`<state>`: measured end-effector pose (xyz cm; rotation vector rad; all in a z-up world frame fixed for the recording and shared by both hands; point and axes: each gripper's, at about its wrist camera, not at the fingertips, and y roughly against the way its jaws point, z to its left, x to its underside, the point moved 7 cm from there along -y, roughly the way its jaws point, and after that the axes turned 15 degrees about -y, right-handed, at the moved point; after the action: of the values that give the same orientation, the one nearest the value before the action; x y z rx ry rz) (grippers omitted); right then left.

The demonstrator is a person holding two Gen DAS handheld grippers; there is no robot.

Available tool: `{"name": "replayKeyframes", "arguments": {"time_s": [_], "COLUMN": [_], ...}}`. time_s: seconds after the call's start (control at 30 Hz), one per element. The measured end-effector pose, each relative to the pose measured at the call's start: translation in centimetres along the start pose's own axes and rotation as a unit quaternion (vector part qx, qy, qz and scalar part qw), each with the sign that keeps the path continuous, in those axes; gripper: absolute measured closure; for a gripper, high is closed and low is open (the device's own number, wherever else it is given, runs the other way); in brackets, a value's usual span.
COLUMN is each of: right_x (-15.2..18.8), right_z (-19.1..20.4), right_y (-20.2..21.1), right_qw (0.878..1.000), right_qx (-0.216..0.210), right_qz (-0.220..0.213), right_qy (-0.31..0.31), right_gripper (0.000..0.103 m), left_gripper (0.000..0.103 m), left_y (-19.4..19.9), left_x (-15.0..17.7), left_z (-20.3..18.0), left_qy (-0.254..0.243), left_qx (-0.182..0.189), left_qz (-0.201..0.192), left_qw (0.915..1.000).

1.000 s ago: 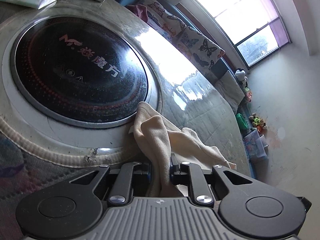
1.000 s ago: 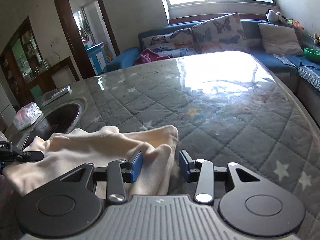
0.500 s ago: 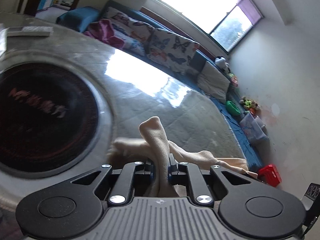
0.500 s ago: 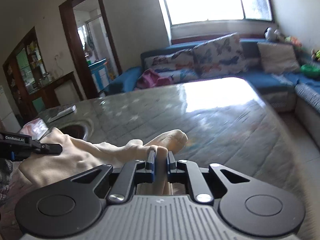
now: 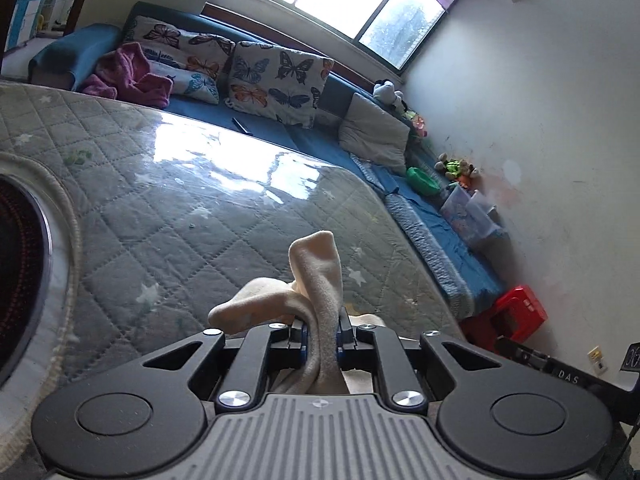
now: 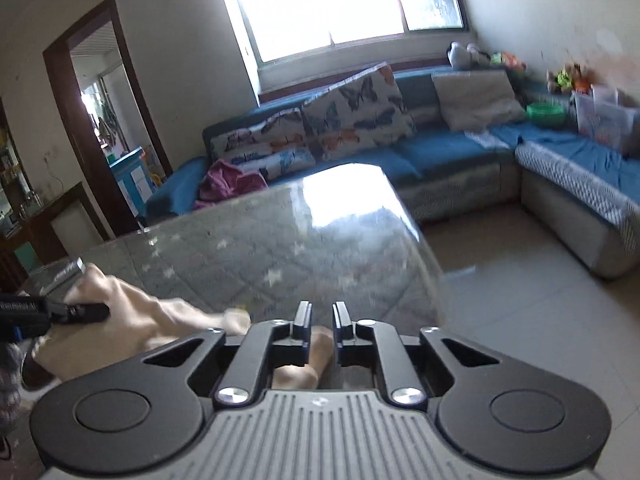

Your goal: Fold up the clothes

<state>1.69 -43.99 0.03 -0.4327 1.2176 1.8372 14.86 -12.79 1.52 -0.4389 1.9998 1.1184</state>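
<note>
Cream fleece garment (image 6: 132, 320) hanging stretched above quilted table (image 5: 224, 224), long axis running from left gripper (image 5: 322, 334) toward right gripper (image 6: 321, 320); left gripper pinching upright fold, tilting downward; right gripper's jaws opening, narrow gap showing, cloth lying low behind the pads, grip uncertain.

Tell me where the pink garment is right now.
The pink garment lies crumpled on the blue sofa, left of the butterfly cushions, beyond the table's far edge in both wrist views.

Sofa (image 5: 280, 128) behind table (image 5: 200, 208); cloth (image 5: 316, 280) over table's near edge.
</note>
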Motion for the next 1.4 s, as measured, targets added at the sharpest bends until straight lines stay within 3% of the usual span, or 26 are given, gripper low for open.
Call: {"name": "replayKeyframes", "arguments": {"time_s": [0.1, 0.37, 0.47, 0.5, 0.53, 0.77, 1.03, 1.13, 1.27, 1.4], "right_x": [1.9, 4.6, 4.6, 4.7, 4.7, 2.3, -2.5, -3.5, -2.6, -0.9], "right_z": [0.0, 0.6, 0.9, 1.1, 1.3, 2.6, 1.8, 0.4, -1.5, -2.8], "right_y": [-1.3, -4.0, -4.4, -4.5, -4.5, -1.7, 1.3, 0.7, -1.2, -3.3], "right_qw": [1.0, 0.999, 0.999, 0.999, 0.999, 0.999, 0.996, 0.995, 0.994, 0.992], "right_qx": [-0.008, -0.002, -0.01, -0.015, -0.019, -0.022, 0.028, 0.05, 0.085, 0.116], "right_qz": [0.02, 0.041, 0.038, 0.04, 0.039, -0.007, -0.07, -0.071, -0.045, -0.014], "right_qy": [0.001, -0.004, -0.013, -0.015, -0.013, 0.023, 0.057, 0.051, 0.045, 0.051], "right_gripper": [0.067, 0.062, 0.072, 0.087, 0.092, 0.094, 0.094, 0.094, 0.093, 0.089], "left_gripper": [0.09, 0.09, 0.09, 0.09, 0.09, 0.09, 0.09, 0.09, 0.09, 0.086], "left_y": [0.0, 0.0, -0.1, -0.1, -0.1, 0.1, -2.0, -3.3, -5.5, -6.6], "left_x": [0.5, 1.4, 1.7, 1.8, 1.7, 0.0, -1.4, -1.5, 0.2, 2.0], "left_z": [1.2, 2.4, 2.4, 2.3, 2.2, -0.3, -4.1, -5.1, -5.1, -3.9], "left_qy": [0.009, 0.005, -0.001, -0.004, -0.006, -0.027, -0.049, -0.056, -0.04, -0.041], "left_qx": [-0.012, -0.031, -0.034, -0.035, -0.034, -0.013, 0.026, 0.043, 0.056, 0.037], "left_qz": [0.008, 0.02, 0.022, 0.022, 0.021, 0.006, -0.003, 0.0, 0.047, 0.086], "left_qw": [0.9999, 0.9993, 0.9992, 0.9992, 0.9992, 0.9995, 0.9985, 0.9975, 0.9965, 0.9948]}}
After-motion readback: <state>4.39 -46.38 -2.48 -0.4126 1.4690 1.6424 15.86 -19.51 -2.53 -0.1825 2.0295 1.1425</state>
